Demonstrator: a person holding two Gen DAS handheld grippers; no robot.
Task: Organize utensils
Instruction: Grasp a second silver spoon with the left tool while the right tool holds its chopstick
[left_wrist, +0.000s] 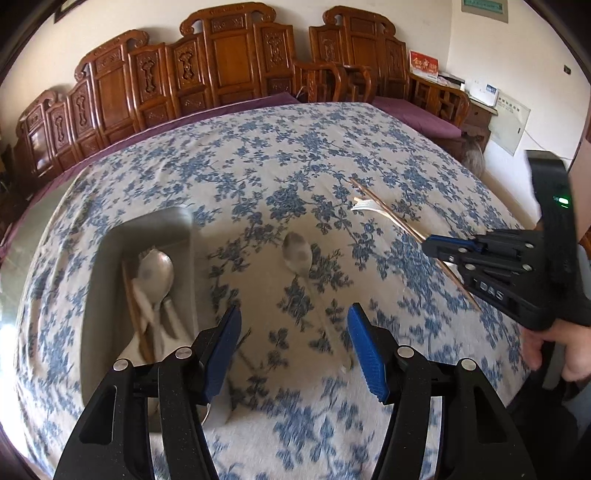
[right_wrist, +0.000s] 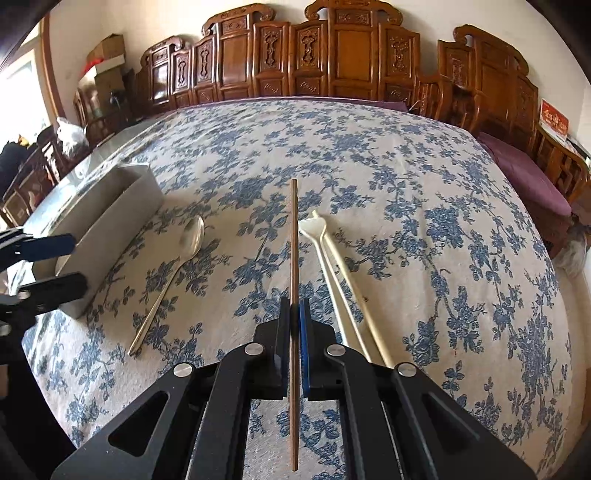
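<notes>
My right gripper (right_wrist: 294, 308) is shut on a brown chopstick (right_wrist: 294, 236), held lengthwise above the floral tablecloth; it also shows in the left wrist view (left_wrist: 428, 243). Two white plastic utensils (right_wrist: 332, 254) lie on the cloth just right of it. A metal spoon (right_wrist: 173, 273) lies between the grippers, and shows in the left wrist view (left_wrist: 297, 254). My left gripper (left_wrist: 293, 325) is open and empty above the spoon's handle. The grey tray (left_wrist: 110, 258) to its left holds a metal spoon (left_wrist: 155, 273), white utensils and a chopstick.
The table wears a blue floral cloth (right_wrist: 406, 177). Carved wooden benches (right_wrist: 332, 55) with purple cushions (right_wrist: 528, 173) stand along its far side and right. The left gripper shows at the left edge of the right wrist view (right_wrist: 51, 266), beside the tray (right_wrist: 110, 218).
</notes>
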